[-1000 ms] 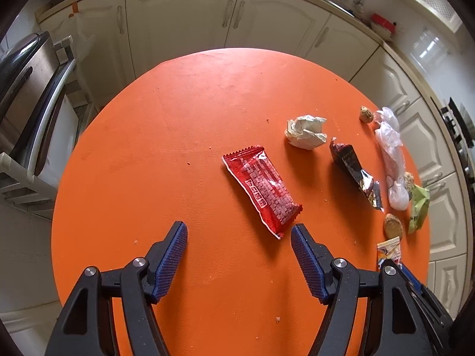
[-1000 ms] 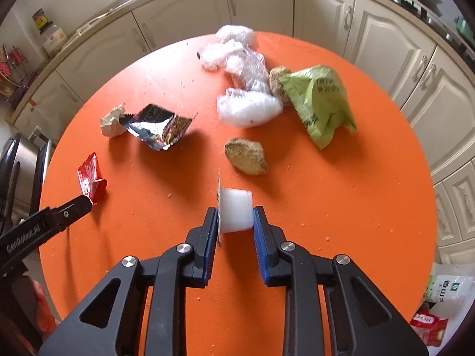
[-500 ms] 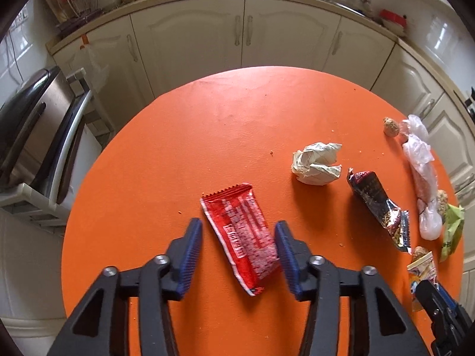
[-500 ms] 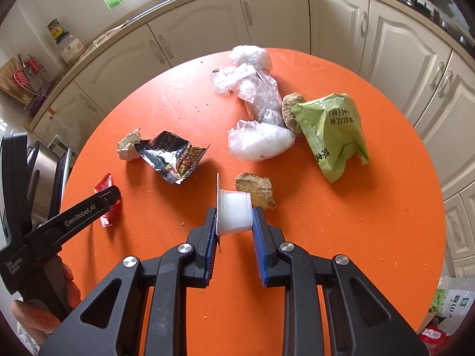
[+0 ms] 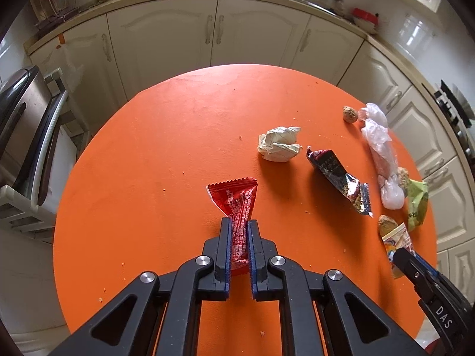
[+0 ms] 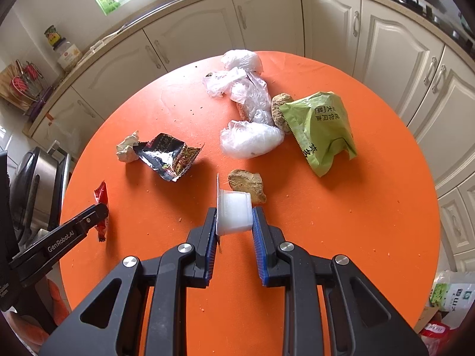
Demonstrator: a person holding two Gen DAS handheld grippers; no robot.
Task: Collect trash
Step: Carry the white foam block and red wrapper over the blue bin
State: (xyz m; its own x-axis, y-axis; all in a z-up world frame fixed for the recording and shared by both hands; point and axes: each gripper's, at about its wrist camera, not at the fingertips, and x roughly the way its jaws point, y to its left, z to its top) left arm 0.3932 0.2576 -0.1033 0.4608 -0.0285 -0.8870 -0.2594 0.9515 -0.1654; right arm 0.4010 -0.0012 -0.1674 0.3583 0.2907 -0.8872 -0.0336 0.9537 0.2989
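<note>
Left gripper [image 5: 238, 225] fingers clamped on crinkled red foil snack wrapper [image 5: 237, 207], over round orange table [image 5: 148, 178]. Right gripper [image 6: 234, 212] fingers pinching small white plastic cup [image 6: 233, 215], above table beside brown crust chunk [image 6: 246, 184].

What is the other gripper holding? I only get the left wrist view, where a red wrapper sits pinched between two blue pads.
Observer: The right gripper is shut on a small white plastic cup, its peeled lid sticking up on one side.
Operator: What is the green thing at my far right edge?
Observer: A green snack bag, crumpled, with printed characters on its face.
Operator: Is anything beyond the table on that side?
Observer: Yes, more packaging lies on the floor past the orange table.
</note>
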